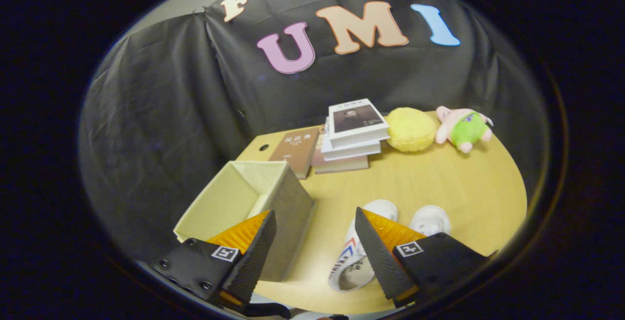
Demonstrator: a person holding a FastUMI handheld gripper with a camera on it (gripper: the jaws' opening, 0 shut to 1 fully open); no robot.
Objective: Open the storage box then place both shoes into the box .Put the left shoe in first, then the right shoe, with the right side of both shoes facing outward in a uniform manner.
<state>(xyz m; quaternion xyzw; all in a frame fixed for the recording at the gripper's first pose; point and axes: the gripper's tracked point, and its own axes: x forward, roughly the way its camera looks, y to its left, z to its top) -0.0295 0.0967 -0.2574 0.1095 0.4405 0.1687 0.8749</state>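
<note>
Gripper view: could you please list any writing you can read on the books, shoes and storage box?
Top book: title too small to read.
Brown book: characters too blurred to read.
Striped shoe, other shoe, storage box: no writing visible.
Gripper: fingers open, over box and striped shoe.

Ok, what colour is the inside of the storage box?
Pale cream inside the storage box, with grey outer walls, seen best in the gripper view, beside the open hand-held gripper.

right finger point(378, 256) of tongs hides part of left shoe point(352, 261) | right shoe point(430, 220) heel hidden
</note>
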